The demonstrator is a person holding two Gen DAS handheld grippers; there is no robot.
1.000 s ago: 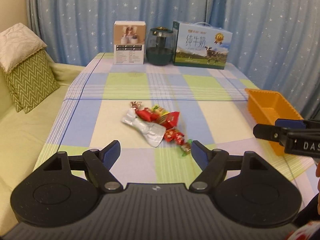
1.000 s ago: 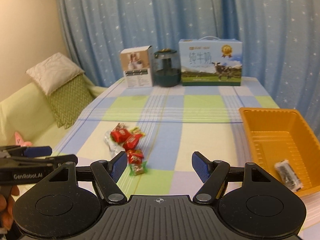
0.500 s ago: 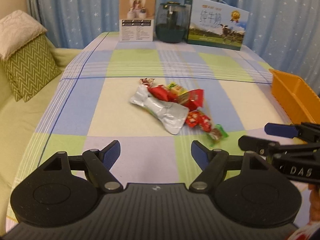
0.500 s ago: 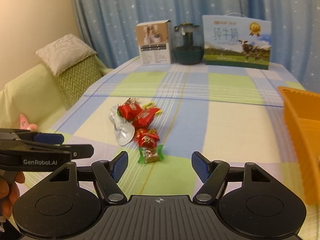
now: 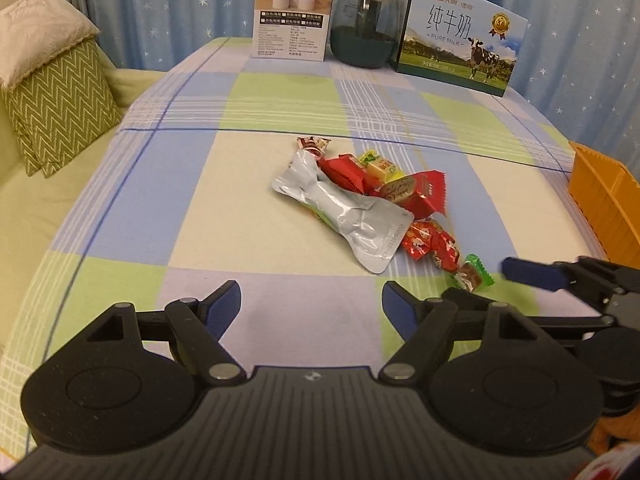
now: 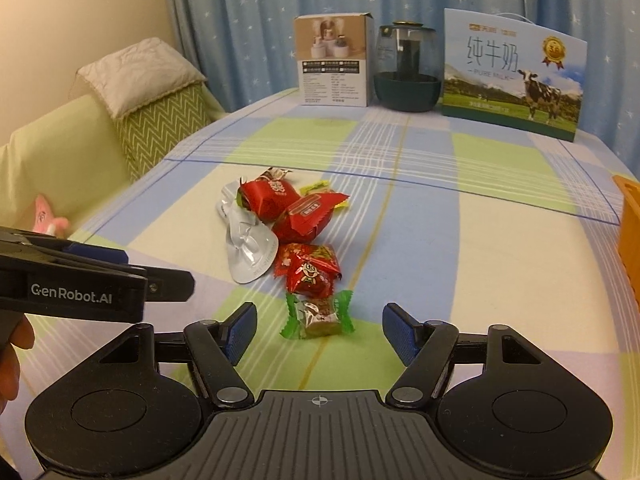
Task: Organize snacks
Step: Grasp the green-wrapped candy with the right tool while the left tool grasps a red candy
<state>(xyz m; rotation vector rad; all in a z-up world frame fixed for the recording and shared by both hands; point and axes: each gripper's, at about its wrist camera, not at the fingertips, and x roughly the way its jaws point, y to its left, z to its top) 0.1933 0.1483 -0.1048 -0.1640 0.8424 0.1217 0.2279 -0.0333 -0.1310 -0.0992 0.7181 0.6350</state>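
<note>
A pile of snacks lies mid-table: a silver pouch (image 5: 344,212), red packets (image 6: 308,216) and a yellow candy (image 5: 382,168). At the pile's near end is a green-wrapped candy (image 6: 318,316) (image 5: 472,274). My right gripper (image 6: 320,326) is low over the cloth with that candy between its jaws. The jaws are closing, but the pads stand clear of the wrapper. In the left wrist view the right gripper (image 5: 478,280) comes in from the right. My left gripper (image 5: 310,304) is open and empty, short of the pouch. It also shows as the left gripper (image 6: 156,268) at the side.
An orange basket (image 5: 604,200) (image 6: 632,232) stands at the table's right edge. At the far edge are a white box (image 5: 294,12), a dark jar (image 5: 366,32) and a milk carton (image 5: 460,40). Cushions (image 5: 52,96) lie on a green sofa to the left.
Both grippers have come down and forward toward the snack pile. The right gripper's jaws have narrowed and now frame the green candy. The basket has slid toward the right edge of both views.
</note>
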